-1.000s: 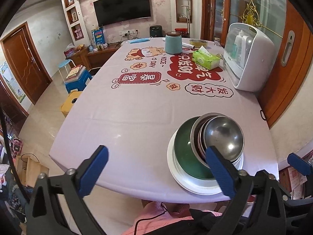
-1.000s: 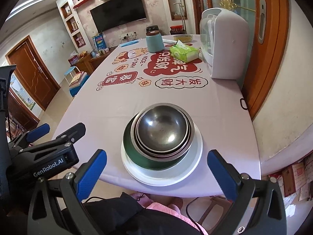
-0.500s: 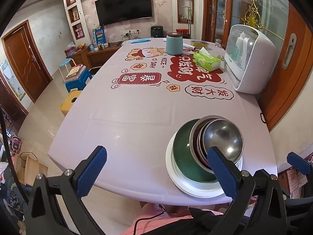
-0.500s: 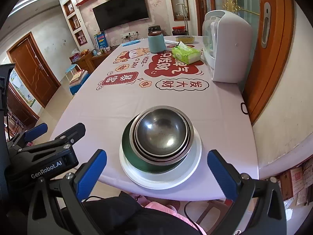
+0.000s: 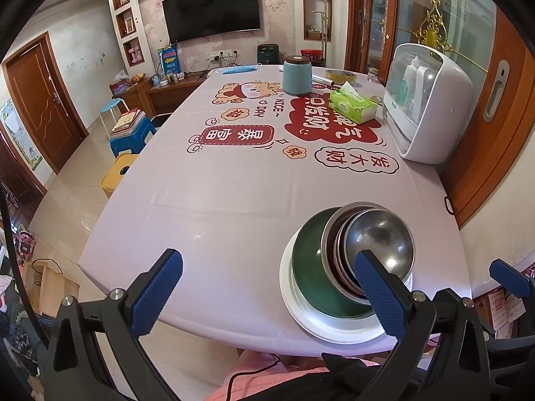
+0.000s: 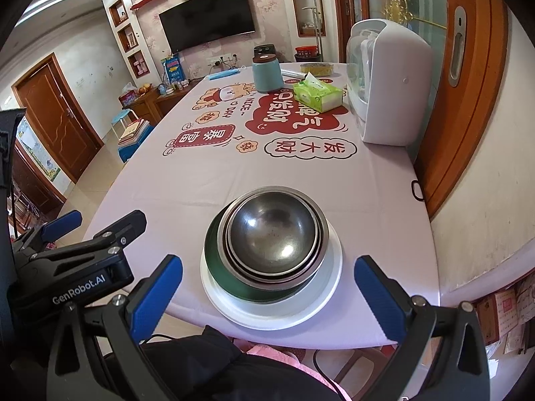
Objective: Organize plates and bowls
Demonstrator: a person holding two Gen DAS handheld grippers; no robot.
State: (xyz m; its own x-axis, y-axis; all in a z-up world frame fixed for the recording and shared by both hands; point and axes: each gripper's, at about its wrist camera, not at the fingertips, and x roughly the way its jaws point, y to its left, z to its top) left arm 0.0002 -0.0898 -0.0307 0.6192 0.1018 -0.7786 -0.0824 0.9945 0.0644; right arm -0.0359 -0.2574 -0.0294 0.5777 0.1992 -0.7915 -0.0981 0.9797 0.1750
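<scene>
A stack stands near the table's front edge: a white plate (image 6: 321, 304) at the bottom, a green bowl (image 6: 214, 260) on it, and nested steel bowls (image 6: 272, 234) on top. In the left wrist view the same white plate (image 5: 301, 314), green bowl (image 5: 307, 267) and steel bowls (image 5: 381, 244) sit at the lower right. My left gripper (image 5: 267, 294) is open and empty, held before the table edge to the left of the stack. My right gripper (image 6: 267, 294) is open and empty, just in front of the stack.
A white countertop appliance (image 6: 388, 90) stands at the table's right edge. A green tissue pack (image 6: 317, 95) and a teal canister (image 6: 267, 73) sit at the far end. Blue stools (image 5: 132, 133) and a yellow stool (image 5: 117, 173) stand left of the table.
Both grippers have drawn back slightly and risen a little; the stack looks a bit farther off. Nothing on the table moved.
</scene>
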